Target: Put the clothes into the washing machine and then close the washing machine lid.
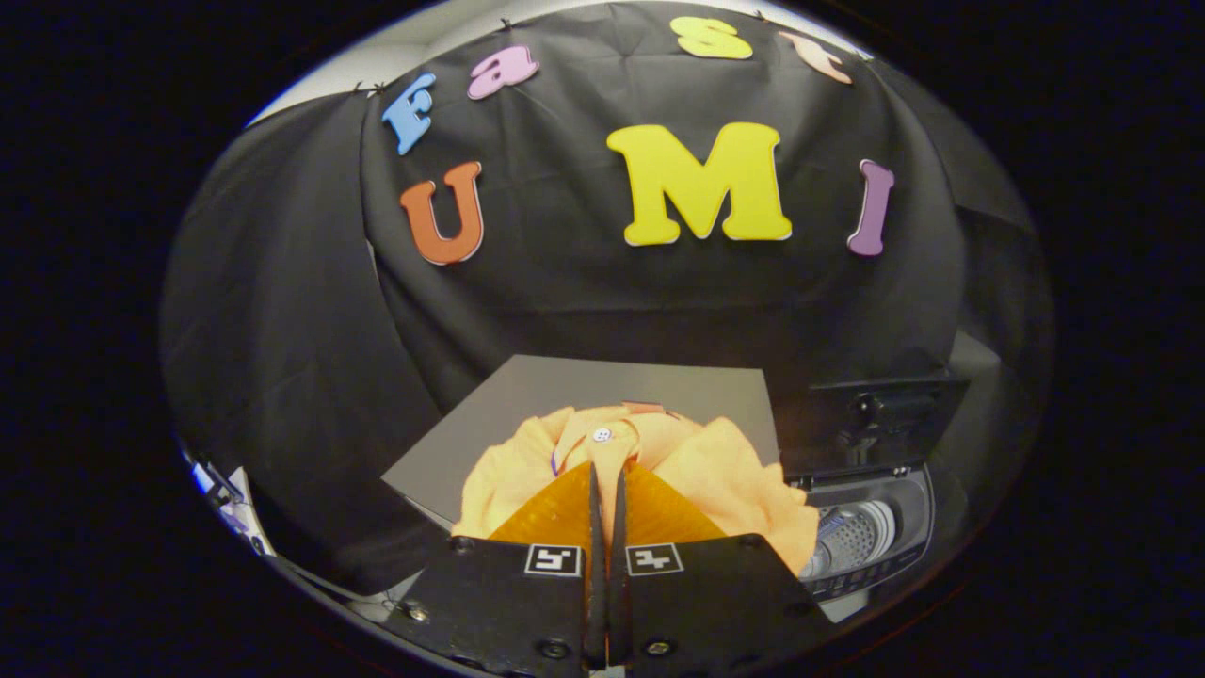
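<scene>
A grey table stood against the far wall; at its right sat the washing machine, lid raised. An orange shirt lay bunched on the table's near edge — the gripper pinched its cloth, fingers nearly together.

Gripper fingers nearly together, thin gap, tips over orange shirt w/ white button. Can't tell if cloth is pinched. Shirt bunched on grey board, near its front edge. Washer just right of board, lid up, drum visible.
</scene>
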### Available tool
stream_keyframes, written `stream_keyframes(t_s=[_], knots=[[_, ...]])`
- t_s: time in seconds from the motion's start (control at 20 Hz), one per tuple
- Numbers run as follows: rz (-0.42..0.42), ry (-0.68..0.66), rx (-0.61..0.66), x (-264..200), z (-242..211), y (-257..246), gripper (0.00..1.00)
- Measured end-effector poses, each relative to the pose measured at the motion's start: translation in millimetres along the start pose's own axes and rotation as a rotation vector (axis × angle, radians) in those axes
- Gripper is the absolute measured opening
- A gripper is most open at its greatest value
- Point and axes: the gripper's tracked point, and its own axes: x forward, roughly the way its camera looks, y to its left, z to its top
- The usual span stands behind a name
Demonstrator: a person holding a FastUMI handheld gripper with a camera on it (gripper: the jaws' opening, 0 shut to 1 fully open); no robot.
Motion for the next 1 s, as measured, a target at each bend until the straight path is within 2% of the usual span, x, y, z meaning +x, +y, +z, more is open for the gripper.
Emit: stream_keyframes(t_s=[0.35,0.6,0.8,1.0], knots=[[-0.053,-0.203,0.022,-127.4,42.2,-25.6,0.04],[-0.13,-0.319,0.023,-213.7,66.5,-66.4,0.04],[-0.202,-0.365,0.034,-249.6,85.4,-109.1,0.04],[-0.268,-0.374,0.057,-254.2,96.0,-162.3,0.04]])
